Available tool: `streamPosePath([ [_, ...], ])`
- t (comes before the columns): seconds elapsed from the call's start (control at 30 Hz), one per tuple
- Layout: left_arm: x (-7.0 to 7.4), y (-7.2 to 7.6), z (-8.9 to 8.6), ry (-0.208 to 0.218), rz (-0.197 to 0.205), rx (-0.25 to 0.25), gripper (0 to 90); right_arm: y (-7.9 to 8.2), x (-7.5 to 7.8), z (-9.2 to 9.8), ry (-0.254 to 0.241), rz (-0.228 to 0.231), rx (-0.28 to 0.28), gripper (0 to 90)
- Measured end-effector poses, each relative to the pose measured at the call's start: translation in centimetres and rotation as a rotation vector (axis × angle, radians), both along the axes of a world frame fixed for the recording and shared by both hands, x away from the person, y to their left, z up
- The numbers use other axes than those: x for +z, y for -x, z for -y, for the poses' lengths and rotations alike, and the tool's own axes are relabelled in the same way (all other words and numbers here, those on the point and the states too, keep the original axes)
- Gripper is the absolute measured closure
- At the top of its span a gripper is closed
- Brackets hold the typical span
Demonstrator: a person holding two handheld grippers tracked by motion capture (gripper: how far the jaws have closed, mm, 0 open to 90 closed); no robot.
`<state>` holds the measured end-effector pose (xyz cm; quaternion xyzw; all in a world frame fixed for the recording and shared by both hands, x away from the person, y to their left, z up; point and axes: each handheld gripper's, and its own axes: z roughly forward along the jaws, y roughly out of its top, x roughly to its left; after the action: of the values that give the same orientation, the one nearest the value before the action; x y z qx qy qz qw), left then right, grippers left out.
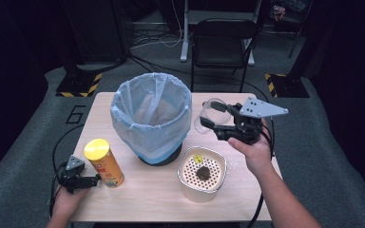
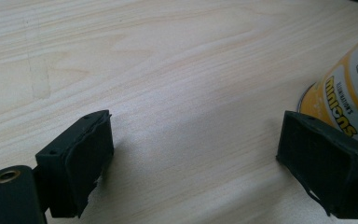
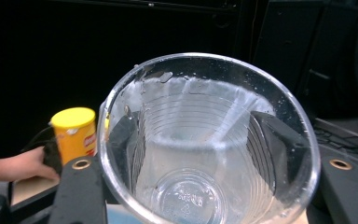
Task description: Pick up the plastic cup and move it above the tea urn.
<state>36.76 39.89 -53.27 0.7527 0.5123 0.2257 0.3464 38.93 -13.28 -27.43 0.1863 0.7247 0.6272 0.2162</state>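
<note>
My right gripper (image 1: 217,118) is shut on a clear plastic cup (image 1: 212,107), held in the air just right of the bin and tipped on its side. In the right gripper view, I look into the wet cup (image 3: 205,154), and both black jaws press its sides. My left gripper (image 1: 91,179) rests at the table's front left, open, beside a yellow snack can (image 1: 103,163). The left gripper view has bare wood between the spread jaws (image 2: 193,154), and the can (image 2: 354,88) stands just beyond the right jaw.
A bin lined with a blue bag (image 1: 151,118) stands mid-table. In front of the cup sits a white container (image 1: 185,183) with a perforated insert holding a dark lump (image 1: 203,173). A black chair (image 1: 221,42) stands beyond the wooden table (image 1: 147,199).
</note>
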Motion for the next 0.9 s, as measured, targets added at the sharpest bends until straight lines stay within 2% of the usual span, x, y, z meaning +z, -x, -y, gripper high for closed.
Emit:
streamPosePath([
  [0.17,0.0,0.0,0.0,0.0,0.0,0.0,10.4,-1.4,2.1,-1.9,-0.005,0.008,-0.004,36.6],
  [0.23,0.0,0.0,0.0,0.0,0.0,0.0,10.3,-1.8,2.4,-2.3,-0.008,0.011,-0.008,36.6],
  [0.33,0.0,0.0,0.0,0.003,-0.001,0.001,10.3,-3.0,3.1,-3.7,-0.018,-0.002,-0.016,36.4],
  [0.37,0.0,0.0,0.0,0.0,0.0,0.0,10.3,-3.8,3.3,-4.5,-0.034,-0.026,0.011,36.8],
  [0.57,0.0,0.0,0.0,0.002,-0.001,0.0,10.3,-5.2,3.3,-6.8,-0.016,-0.035,0.022,36.6],
  [0.7,0.0,0.0,0.0,0.001,-0.001,0.001,10.3,-6.0,3.5,-8.0,-0.028,-0.049,0.038,36.5],
  [0.77,0.0,0.0,0.0,0.004,-0.002,0.0,10.4,-6.6,3.4,-9.0,-0.045,-0.062,0.055,36.5],
  [0.83,0.0,0.0,0.0,-0.001,0.0,-0.001,10.4,-7.1,3.1,-9.8,-0.065,-0.056,0.056,36.5],
  [0.9,0.0,0.0,0.0,0.003,-0.002,-0.001,10.3,-7.6,3.0,-10.5,-0.069,-0.088,0.06,36.4],
])
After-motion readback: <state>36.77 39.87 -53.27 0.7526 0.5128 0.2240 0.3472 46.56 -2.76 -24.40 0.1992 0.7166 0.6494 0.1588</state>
